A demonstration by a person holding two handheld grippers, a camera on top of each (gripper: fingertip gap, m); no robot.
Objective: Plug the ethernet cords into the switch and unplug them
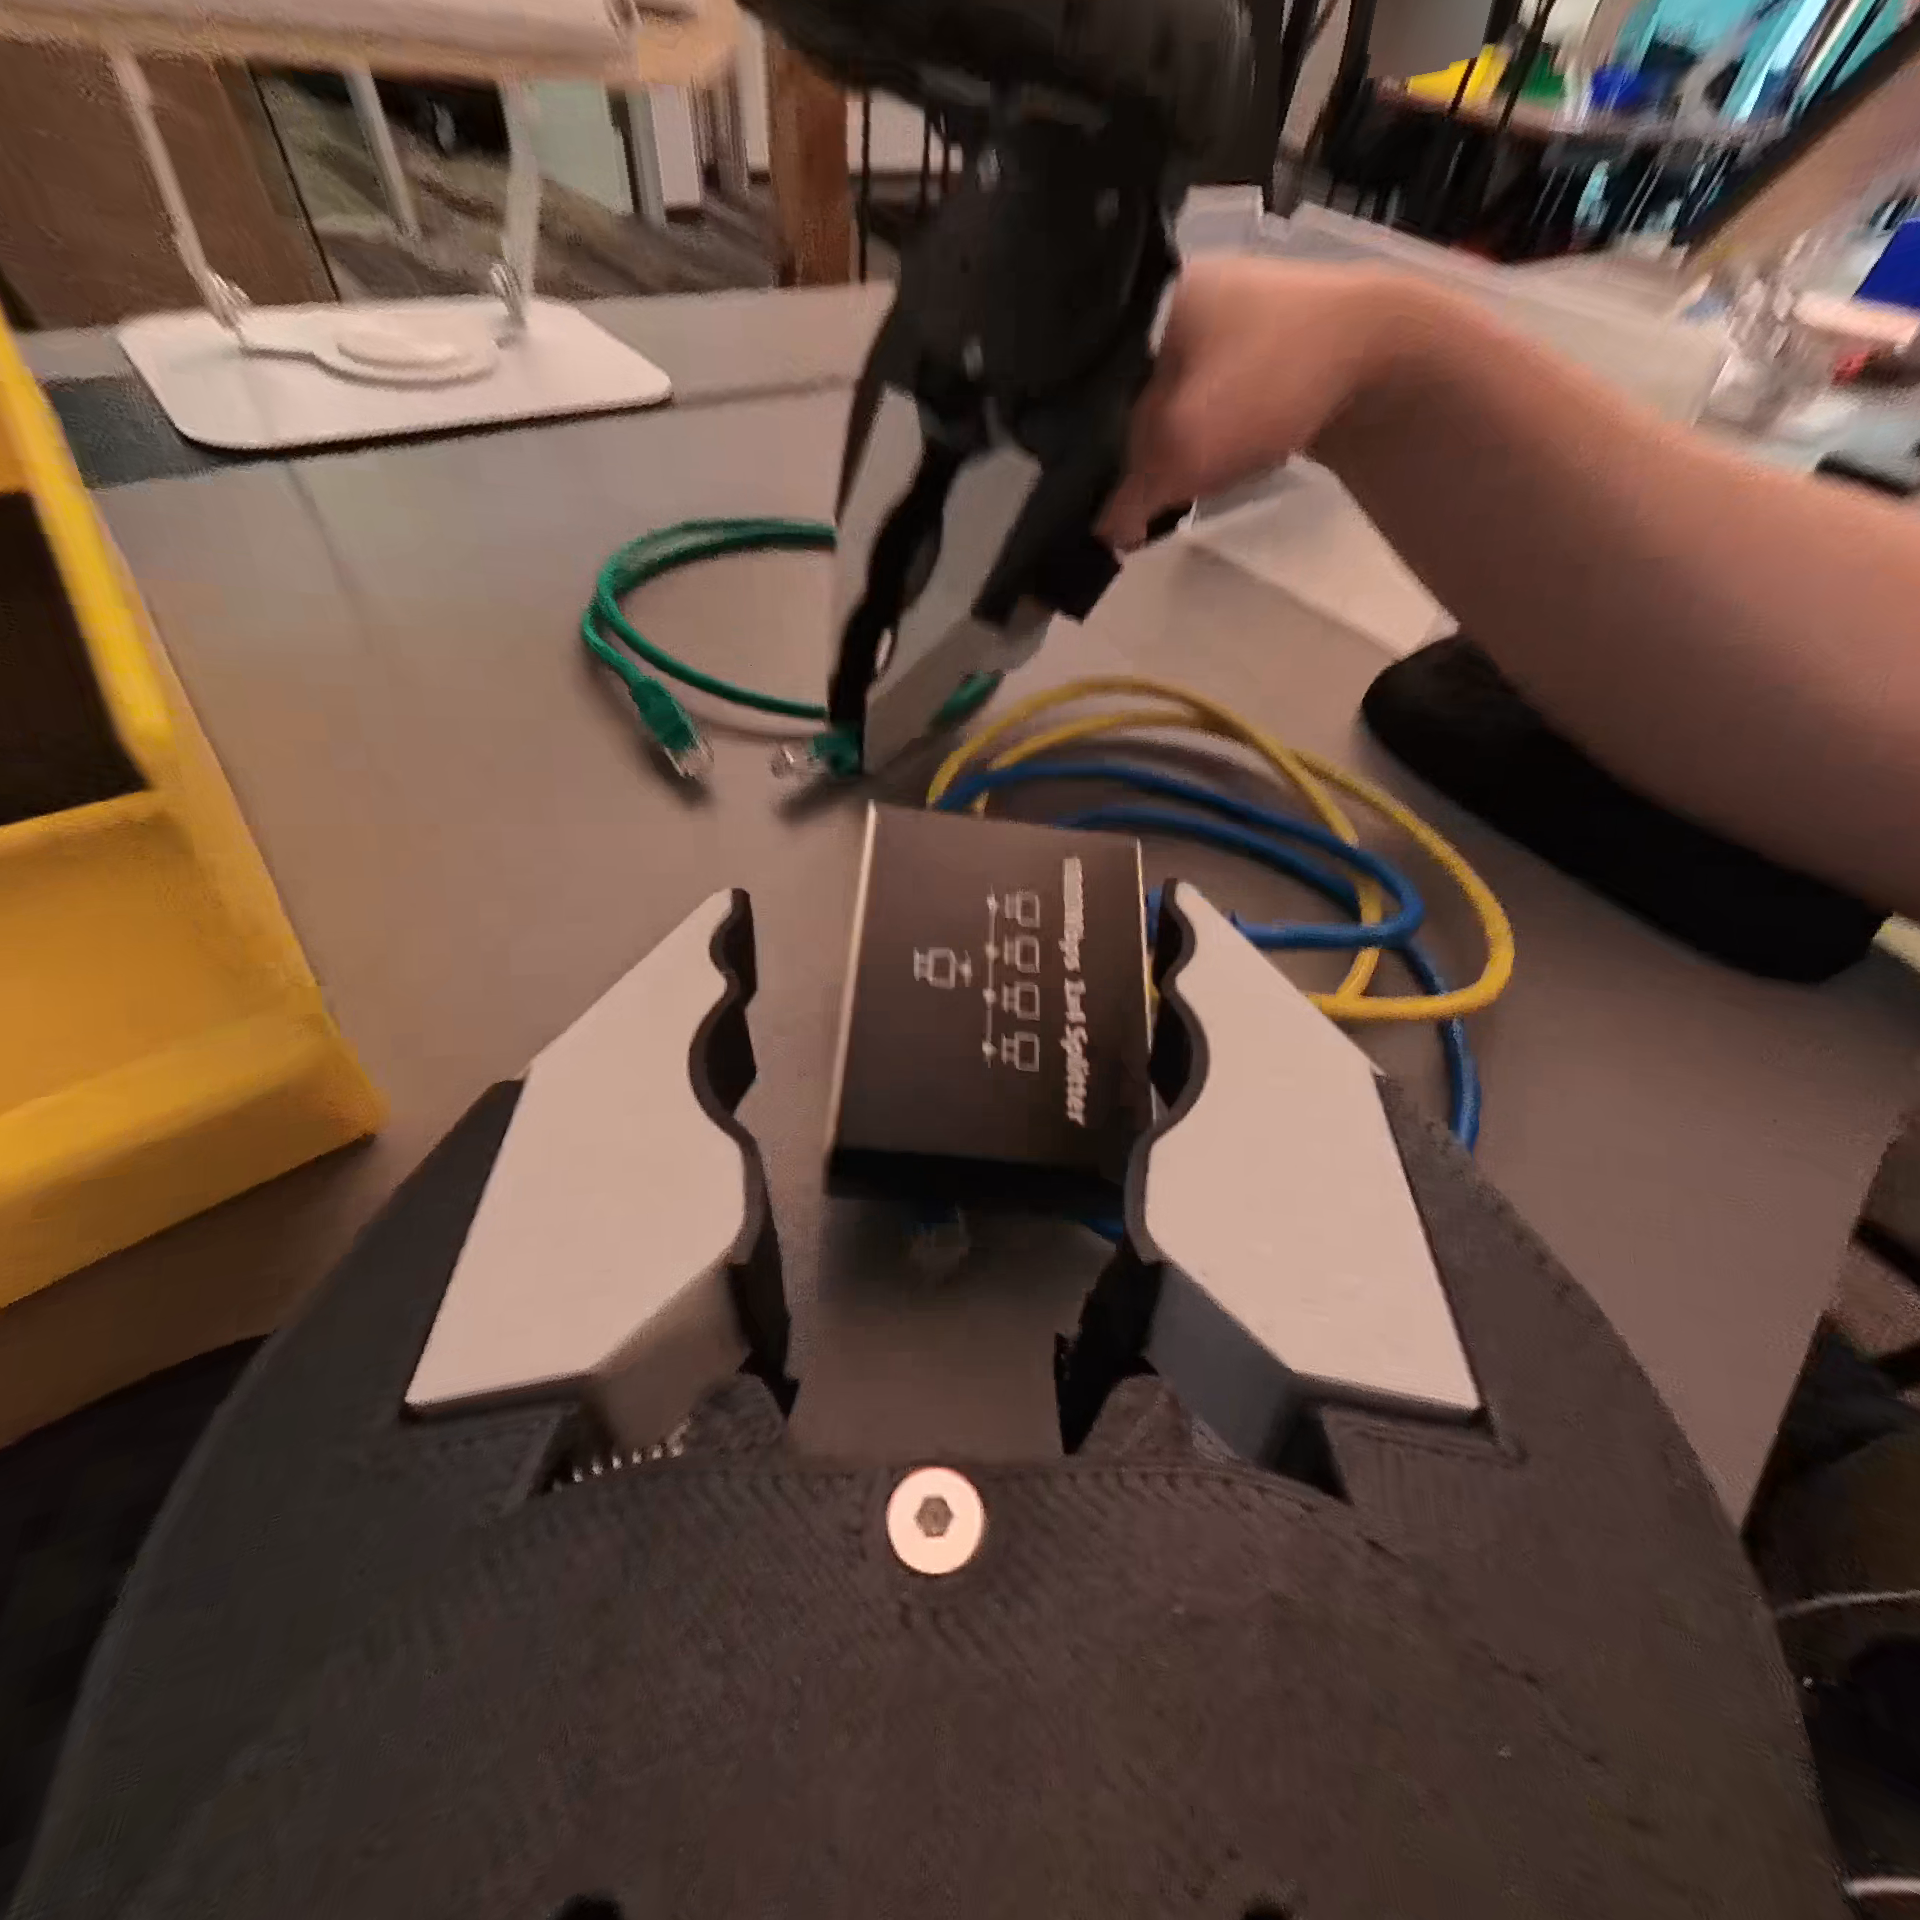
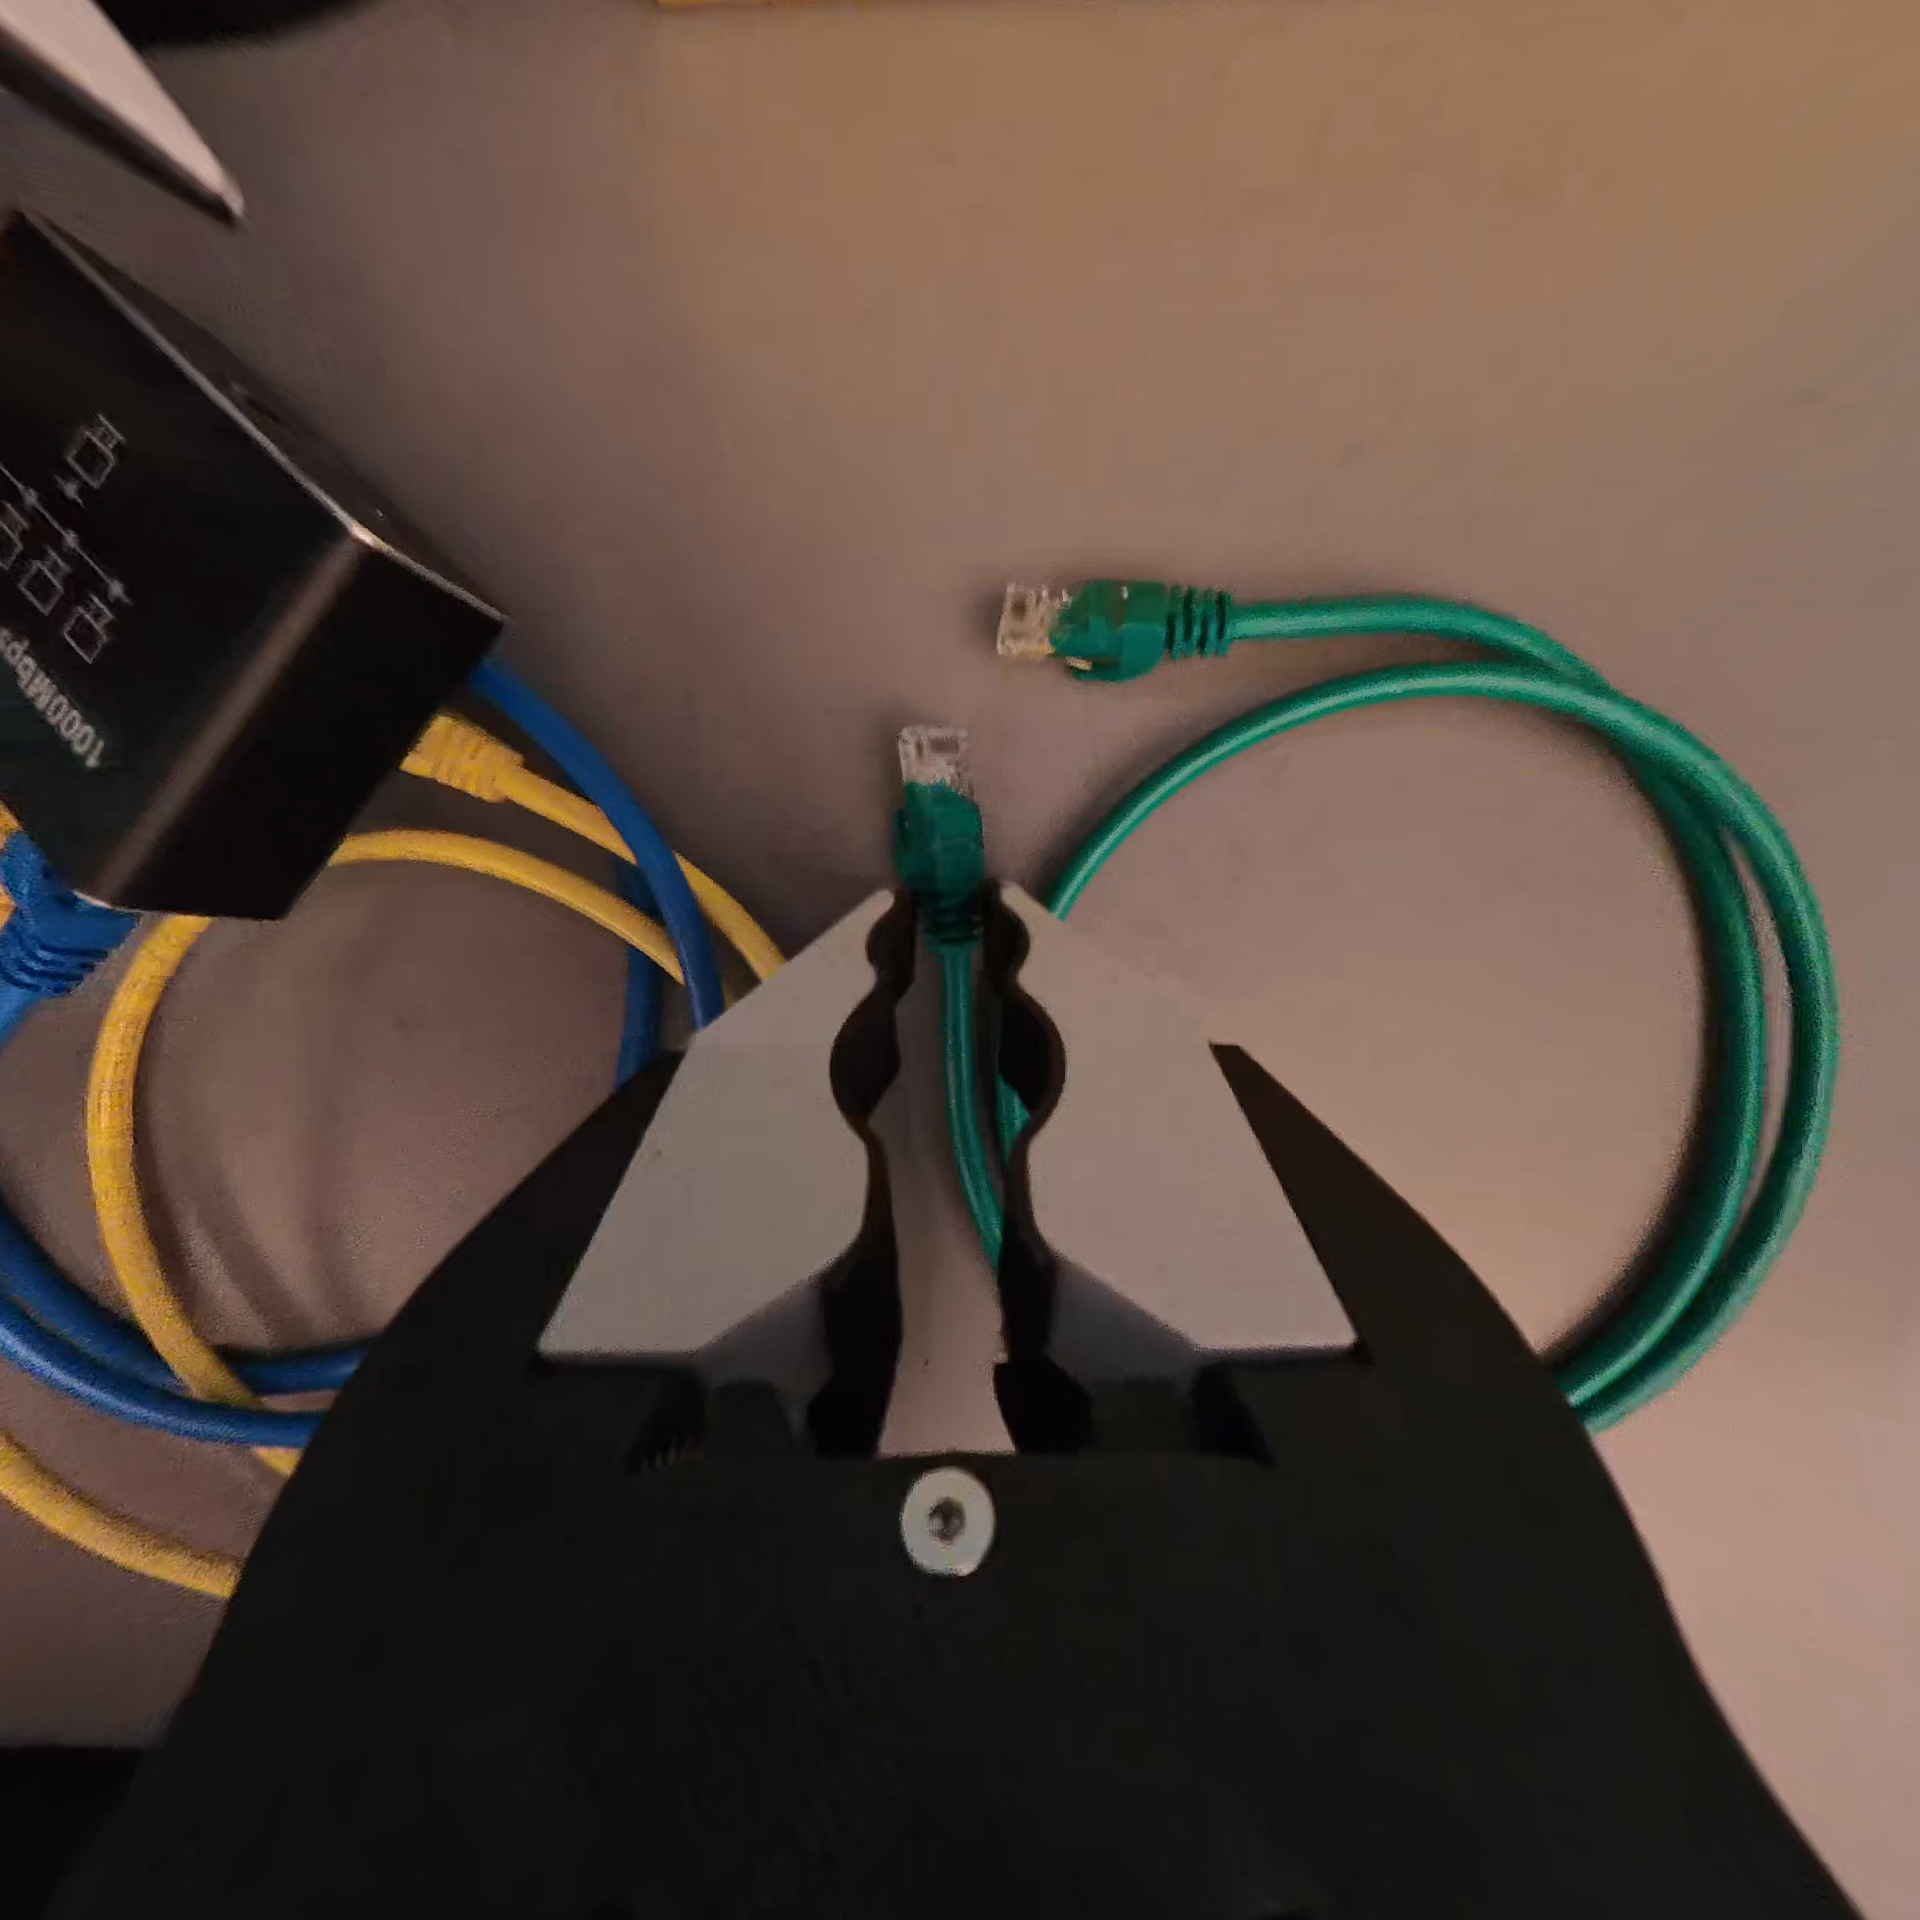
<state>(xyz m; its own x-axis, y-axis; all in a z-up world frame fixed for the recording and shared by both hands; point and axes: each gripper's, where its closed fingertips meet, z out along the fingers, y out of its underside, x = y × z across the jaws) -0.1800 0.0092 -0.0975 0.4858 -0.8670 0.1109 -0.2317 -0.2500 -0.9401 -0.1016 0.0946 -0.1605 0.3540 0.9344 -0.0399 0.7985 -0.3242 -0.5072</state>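
Note:
The black switch (image 1: 997,997) lies on the grey table between the fingers of my left gripper (image 1: 951,899), which is open and straddles it; the right finger is close against its side. Blue (image 1: 1299,852) and yellow (image 1: 1455,894) cords run from it, and their plugs sit at the switch (image 2: 208,623) in the right wrist view. My right gripper (image 2: 943,899) is closed on the boot of one plug of the green ethernet cord (image 2: 940,831), whose clear tip points forward. The cord's other plug (image 2: 1101,629) lies free on the table. The right gripper (image 1: 842,748) also shows beyond the switch.
A yellow bin (image 1: 125,935) stands at the left. A white stand base (image 1: 395,374) sits at the back left. A white box (image 1: 1299,592) and a black object (image 1: 1558,800) lie to the right under a person's forearm (image 1: 1610,582). The green cord's loop (image 2: 1714,935) lies at the right. One gripper's finger ends stand about 15 cm off the other's. My left tips are roughly 20 cm from the black object (image 1: 1558,800).

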